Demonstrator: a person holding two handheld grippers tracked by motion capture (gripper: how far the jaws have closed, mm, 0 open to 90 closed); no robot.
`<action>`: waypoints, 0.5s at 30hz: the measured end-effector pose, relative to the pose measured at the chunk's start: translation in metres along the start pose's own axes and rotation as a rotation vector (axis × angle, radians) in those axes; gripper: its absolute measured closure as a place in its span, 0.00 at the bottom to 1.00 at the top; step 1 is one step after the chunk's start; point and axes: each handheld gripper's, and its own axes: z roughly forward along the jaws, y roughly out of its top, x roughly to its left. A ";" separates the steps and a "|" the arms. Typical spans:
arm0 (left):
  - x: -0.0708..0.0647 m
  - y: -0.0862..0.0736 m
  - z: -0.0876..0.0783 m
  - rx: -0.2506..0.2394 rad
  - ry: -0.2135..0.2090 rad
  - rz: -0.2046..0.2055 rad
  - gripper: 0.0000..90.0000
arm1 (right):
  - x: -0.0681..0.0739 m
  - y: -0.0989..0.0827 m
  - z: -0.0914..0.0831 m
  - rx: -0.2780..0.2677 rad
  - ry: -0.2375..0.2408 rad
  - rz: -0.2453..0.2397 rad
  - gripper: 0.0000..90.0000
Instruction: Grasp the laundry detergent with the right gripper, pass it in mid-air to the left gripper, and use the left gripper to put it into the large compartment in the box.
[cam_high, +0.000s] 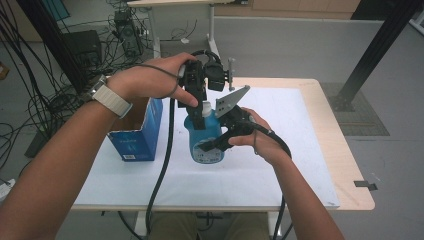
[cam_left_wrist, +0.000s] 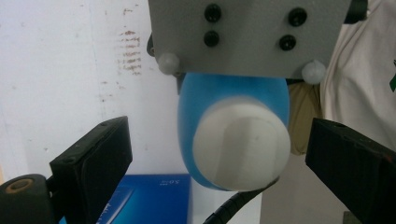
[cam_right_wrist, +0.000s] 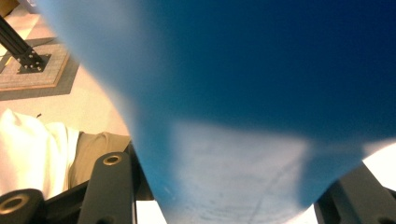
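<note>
Two hand-held grippers at a blue bottle on a white table.

From the high view we see the blue bottle (cam_high: 205, 137) upright mid-table (cam_high: 280, 165), beside a blue box (cam_high: 137, 135); our right gripper (cam_high: 220, 142) clamps its body, our left gripper (cam_high: 197, 107) hangs over its white cap (cam_high: 205, 107). In the left gripper view, the jaws stand apart either side of the cap (cam_left_wrist: 240, 144), not touching. In the right gripper view, the bottle (cam_right_wrist: 261, 93) sits clamped between the jaws.
</note>
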 end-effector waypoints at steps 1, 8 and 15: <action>0.000 0.000 0.000 -0.002 -0.001 -0.004 0.08 | -0.001 0.000 0.000 0.001 -0.002 -0.001 0.49; 0.002 0.000 0.002 -0.008 0.005 -0.011 0.09 | -0.002 -0.001 0.001 0.000 -0.001 0.005 0.49; 0.003 0.000 0.002 -0.013 0.008 -0.016 0.09 | -0.003 -0.001 0.001 0.001 0.002 0.008 0.49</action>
